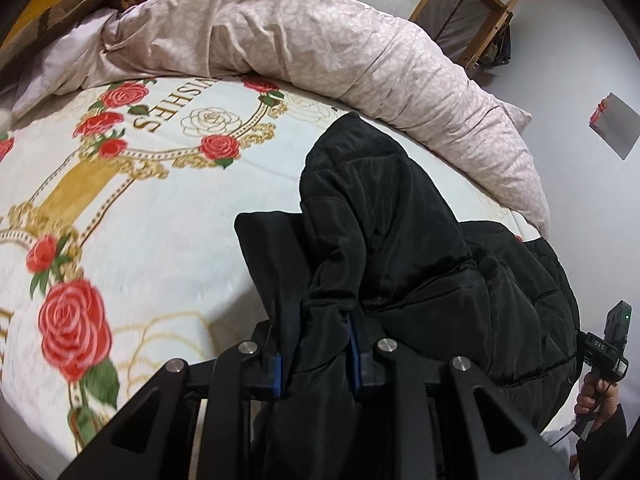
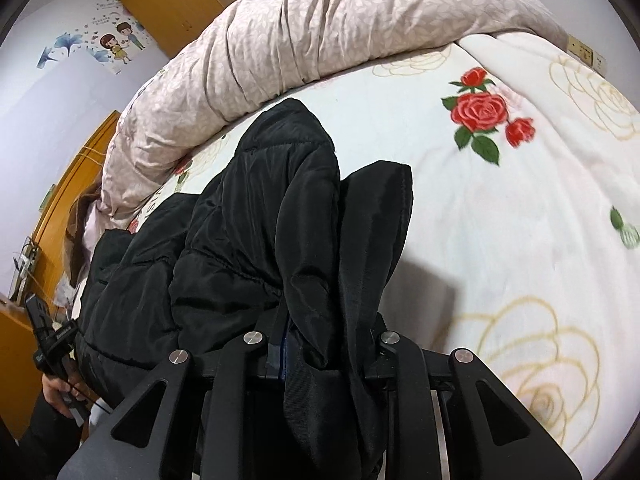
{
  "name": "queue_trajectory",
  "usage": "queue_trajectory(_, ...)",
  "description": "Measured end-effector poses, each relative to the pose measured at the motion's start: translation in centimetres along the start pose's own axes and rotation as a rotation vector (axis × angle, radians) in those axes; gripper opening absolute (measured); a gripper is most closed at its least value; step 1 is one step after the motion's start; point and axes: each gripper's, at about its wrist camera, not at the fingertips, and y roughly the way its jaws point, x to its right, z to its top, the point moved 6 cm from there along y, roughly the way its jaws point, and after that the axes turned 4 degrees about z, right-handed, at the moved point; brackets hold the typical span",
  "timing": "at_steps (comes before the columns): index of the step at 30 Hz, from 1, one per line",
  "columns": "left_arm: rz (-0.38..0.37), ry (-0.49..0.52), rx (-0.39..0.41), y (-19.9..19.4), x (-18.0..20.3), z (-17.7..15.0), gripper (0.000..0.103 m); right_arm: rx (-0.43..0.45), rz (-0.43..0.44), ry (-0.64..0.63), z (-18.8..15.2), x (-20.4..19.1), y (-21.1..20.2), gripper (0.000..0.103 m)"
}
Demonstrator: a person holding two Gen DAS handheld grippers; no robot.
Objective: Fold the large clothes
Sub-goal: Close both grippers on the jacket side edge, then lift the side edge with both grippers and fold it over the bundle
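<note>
On the bed: one black padded jacket [image 1: 400,232] lies bunched on the rose-print blanket [image 1: 160,216], just beside one rolled pink quilt [image 1: 320,40].
Left gripper [image 1: 316,356]: clenched on a gathered fold of jacket.
Right gripper [image 2: 332,348]: likewise pinching jacket fabric.
Left view only: a framed window [image 1: 464,12].
Right view only: a cartoon wall sticker [image 2: 116,44].

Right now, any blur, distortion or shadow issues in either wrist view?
Left wrist view: roses on the bedsheet smear near the left edge; strong fisheye bend. Right wrist view: sharper, and the black jacket casts a soft shadow on the sheet. Jacket detail is dark in both; no glare.
</note>
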Motion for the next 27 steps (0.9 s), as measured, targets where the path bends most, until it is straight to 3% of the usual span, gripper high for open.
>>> queue_trajectory(11, -0.014, 0.012, 0.032, -2.2, 0.7, -0.1, 0.024, 0.033, 0.021, -0.024, 0.1, -0.9, -2.1, 0.022)
queue_trajectory(21, -0.012, 0.016, 0.097, -3.2, 0.0, 3.8, 0.024, 0.057, 0.053, -0.073, 3.3, -3.7, -1.0, 0.023)
queue_trajectory(27, 0.004, 0.001, 0.125, -2.6, -2.1, 6.7, 0.024, 0.059, 0.078, -0.107, 6.1, -6.3, 1.9, 0.023)
